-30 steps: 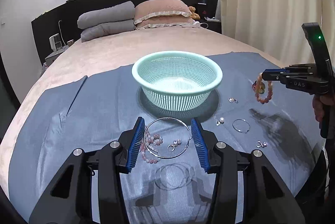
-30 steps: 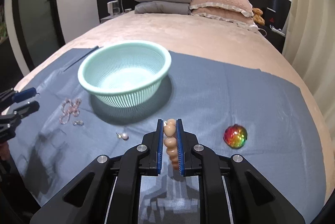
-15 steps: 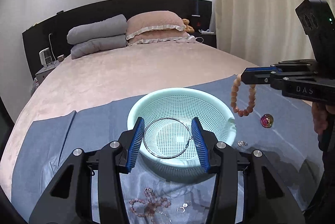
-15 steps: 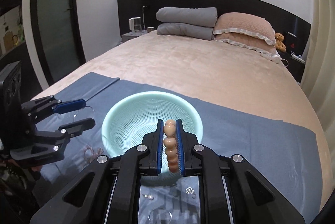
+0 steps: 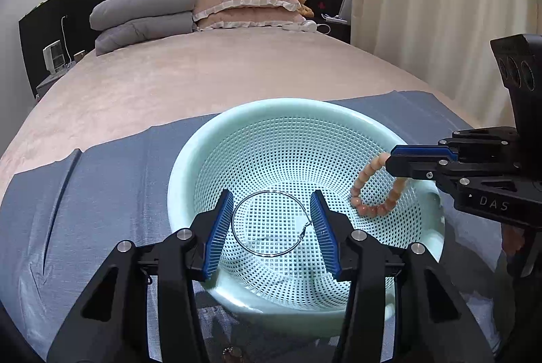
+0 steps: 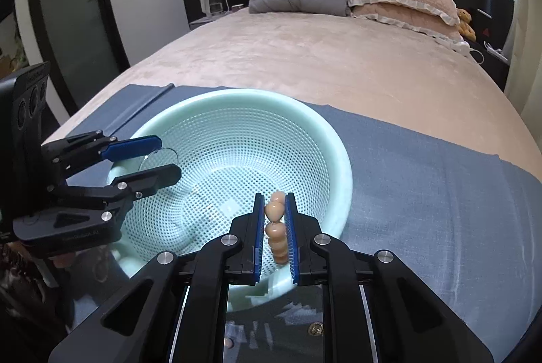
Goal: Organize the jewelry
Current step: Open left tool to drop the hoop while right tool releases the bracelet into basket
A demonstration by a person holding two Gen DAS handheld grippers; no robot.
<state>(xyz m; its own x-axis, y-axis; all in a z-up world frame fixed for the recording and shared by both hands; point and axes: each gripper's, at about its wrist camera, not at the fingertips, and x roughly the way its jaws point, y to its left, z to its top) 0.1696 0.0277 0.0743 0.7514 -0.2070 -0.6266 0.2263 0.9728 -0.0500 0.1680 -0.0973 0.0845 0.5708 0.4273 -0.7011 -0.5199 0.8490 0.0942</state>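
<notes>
Both loads hang over the basket (image 5: 189,166) (mint mesh): hoop (image 5: 271,223), bracelet (image 5: 376,193).

Both your hand-held grippers are loaded and pointing forward.
Your left hand-held gripper (image 5: 272,222) pinches a hoop between its spread blue pads; your right hand-held gripper (image 6: 275,208), off to its right, clamps a beaded bracelet narrowly.

Left gripper (image 5: 272,225): black angular linkage arms with silver round screw heads at the pivots and blue ribbed pads lining both fingers. Right gripper (image 6: 275,232): identical black frame, silver screws and blue pads; white lettering "DAS" on its side, and a black camera housing with three round lenses
</notes>
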